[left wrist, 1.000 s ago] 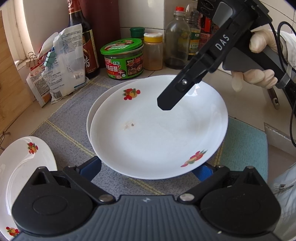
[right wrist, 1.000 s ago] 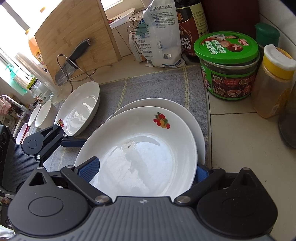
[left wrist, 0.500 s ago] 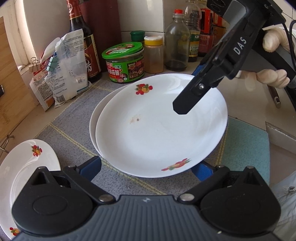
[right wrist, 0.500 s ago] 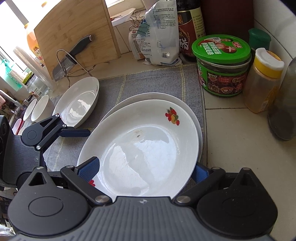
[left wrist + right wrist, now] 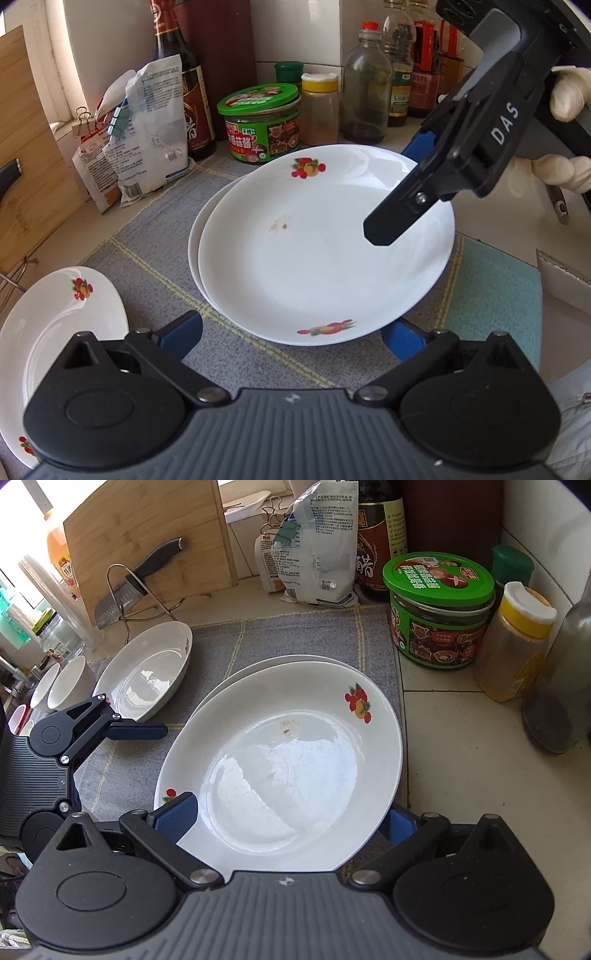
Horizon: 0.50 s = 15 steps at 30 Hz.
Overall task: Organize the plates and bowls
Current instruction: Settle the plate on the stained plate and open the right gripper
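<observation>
A white plate with fruit prints (image 5: 317,258) lies on a second white plate (image 5: 201,236) on the grey mat; both also show in the right wrist view (image 5: 295,760). My right gripper (image 5: 288,819) is open, its blue fingers standing at either side of the top plate's near rim. In the left wrist view it (image 5: 402,192) reaches over the plate's far right edge. My left gripper (image 5: 291,332) is open and empty at the plate's near edge. Another white plate (image 5: 55,332) lies at the left.
The grey mat (image 5: 295,635) covers the counter, with a teal cloth (image 5: 491,295) at its right. A green-lidded jar (image 5: 439,605), a yellow-capped jar (image 5: 517,642), bottles and a white bag (image 5: 314,542) line the back. Small white bowls (image 5: 62,683), a cutting board and a knife (image 5: 140,579) stand left.
The top plate has slid and turned a little over the lower plate. Both grippers have drawn back slightly, the right one rising, and both stay open.
</observation>
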Available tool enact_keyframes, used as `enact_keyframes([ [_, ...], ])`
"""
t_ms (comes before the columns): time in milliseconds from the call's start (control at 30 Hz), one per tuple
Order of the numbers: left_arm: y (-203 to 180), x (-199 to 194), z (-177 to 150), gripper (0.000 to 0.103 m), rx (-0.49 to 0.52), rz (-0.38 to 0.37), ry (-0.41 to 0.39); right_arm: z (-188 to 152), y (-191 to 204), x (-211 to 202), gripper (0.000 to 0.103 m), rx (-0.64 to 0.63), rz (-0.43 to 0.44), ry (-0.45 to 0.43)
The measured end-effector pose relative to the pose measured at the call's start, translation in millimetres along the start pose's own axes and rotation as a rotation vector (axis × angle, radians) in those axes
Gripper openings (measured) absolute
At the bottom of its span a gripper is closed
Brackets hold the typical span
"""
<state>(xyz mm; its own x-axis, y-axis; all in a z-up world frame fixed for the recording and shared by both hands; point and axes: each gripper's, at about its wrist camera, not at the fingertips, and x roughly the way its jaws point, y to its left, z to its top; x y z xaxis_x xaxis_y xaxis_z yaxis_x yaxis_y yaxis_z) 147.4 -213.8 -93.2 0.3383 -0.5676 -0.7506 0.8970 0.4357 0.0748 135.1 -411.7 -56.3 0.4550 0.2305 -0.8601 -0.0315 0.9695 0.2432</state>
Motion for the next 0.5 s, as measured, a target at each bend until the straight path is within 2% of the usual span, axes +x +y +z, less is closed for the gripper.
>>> enact_keyframes([
  [500, 4.5, 3.4, 2.7, 0.102, -0.024, -0.029, 0.007, -1.5, 5.6, 3.9, 0.103, -0.049, -0.054, 0.012],
])
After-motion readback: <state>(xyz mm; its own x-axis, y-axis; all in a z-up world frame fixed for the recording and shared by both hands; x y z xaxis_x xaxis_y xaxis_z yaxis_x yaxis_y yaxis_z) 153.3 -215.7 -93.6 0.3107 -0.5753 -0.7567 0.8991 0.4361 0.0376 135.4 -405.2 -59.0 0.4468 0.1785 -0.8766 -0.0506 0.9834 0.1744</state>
